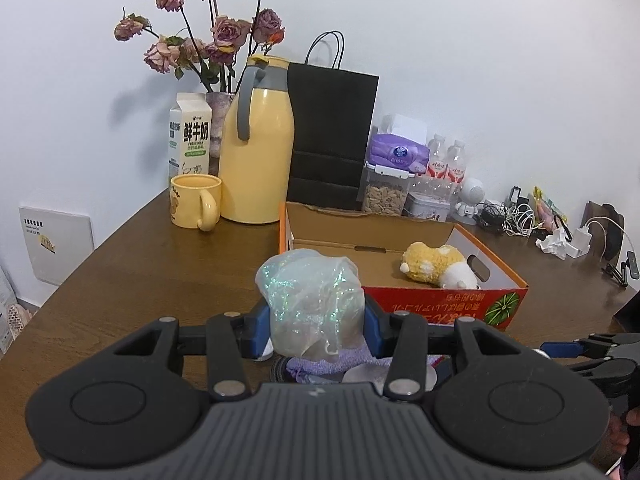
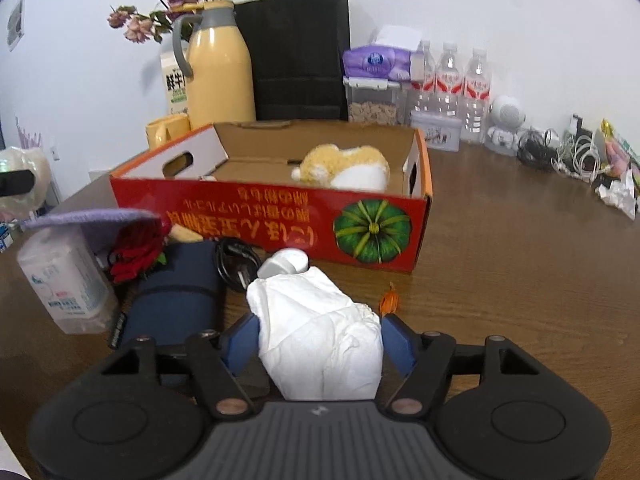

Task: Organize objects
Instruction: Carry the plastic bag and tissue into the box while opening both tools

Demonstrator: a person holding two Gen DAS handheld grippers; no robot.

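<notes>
Both views are taken from low over the wooden table (image 1: 120, 280), along each gripper's fingers, tilted slightly downward toward the back wall. The red cardboard box (image 2: 280, 216) is seen close by in each, and the yellow jug (image 1: 256, 148) and black paper bag (image 2: 296, 56) are shared behind it.

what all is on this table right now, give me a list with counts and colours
cardboard box: 1, red and orange, table centre
plush toy: 1, yellow and white, inside the box
thermos jug: 1, yellow with grey handle, back left
mug: 1, yellow, beside the jug
milk carton: 1, white, behind the mug
dried roses: one bunch, dusky pink, back left
paper bag: 1, black, behind the box
water bottles: 3, clear with red labels, back right
iridescent bag: 1, translucent, between the left gripper's pads
white tissue bundle: 1, between the right gripper's pads
left gripper: black, blue pads
right gripper: black, blue pads
</notes>
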